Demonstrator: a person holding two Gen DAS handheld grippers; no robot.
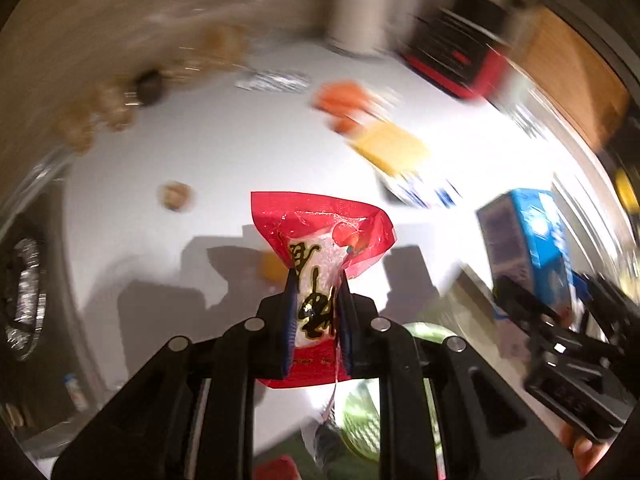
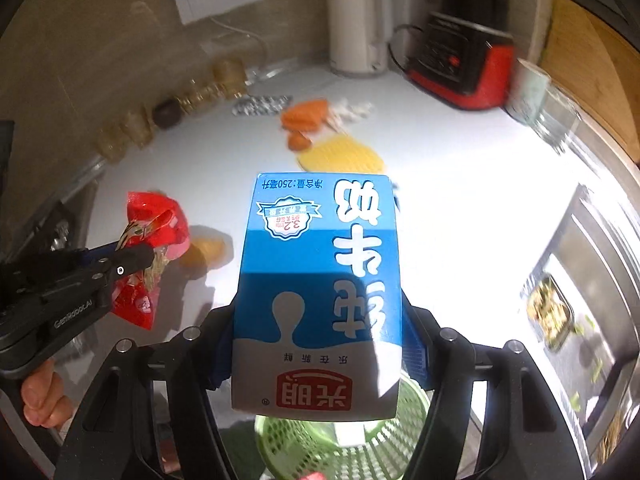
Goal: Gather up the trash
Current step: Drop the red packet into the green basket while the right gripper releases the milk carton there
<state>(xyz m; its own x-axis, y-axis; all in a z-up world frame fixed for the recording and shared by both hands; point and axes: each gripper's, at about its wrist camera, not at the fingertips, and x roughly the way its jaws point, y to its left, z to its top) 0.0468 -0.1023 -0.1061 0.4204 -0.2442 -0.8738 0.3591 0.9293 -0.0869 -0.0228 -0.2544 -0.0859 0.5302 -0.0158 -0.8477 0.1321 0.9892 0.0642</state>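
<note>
Right, both tongs are loaded above the white desk (image 2: 460,184).
Red wrapper: red snack wrapper (image 1: 320,264) clamped between the left tongs (image 1: 318,280), its crumpled top fanning out past the fingertips, lifted off the desk; in the right view it (image 2: 156,220) sits left of the right tongs.
Left tongs: closed tight on the wrapper, blue pads pressing both sides; seen side-on in the right view (image 2: 132,258), with the person's hand (image 2: 40,396) below.
Milk carton: blue-and-white milk carton (image 2: 320,292) gripped between the right tongs (image 2: 320,344), printing upside down, held up over the desk; in the left view it (image 1: 528,240) is off to the right of the left tongs.
Right tongs: clamped on the carton's sides.
Green basket: green mesh basket (image 2: 340,452) directly beneath the right tongs and carton; a slice of it (image 1: 360,420) shows under the left tongs too.
Ahead of the tongs: yellow packet (image 2: 340,156), orange wrapper (image 2: 306,116), silver blister pack (image 2: 260,105) lying on the desk.
Far back: white kettle (image 2: 356,28), red-and-black appliance (image 2: 460,64) by the wall.
Left edge: row of glass jars (image 2: 168,116), blurred.
Right of the tongs: steel sink (image 2: 600,264) with food scraps in it.
</note>
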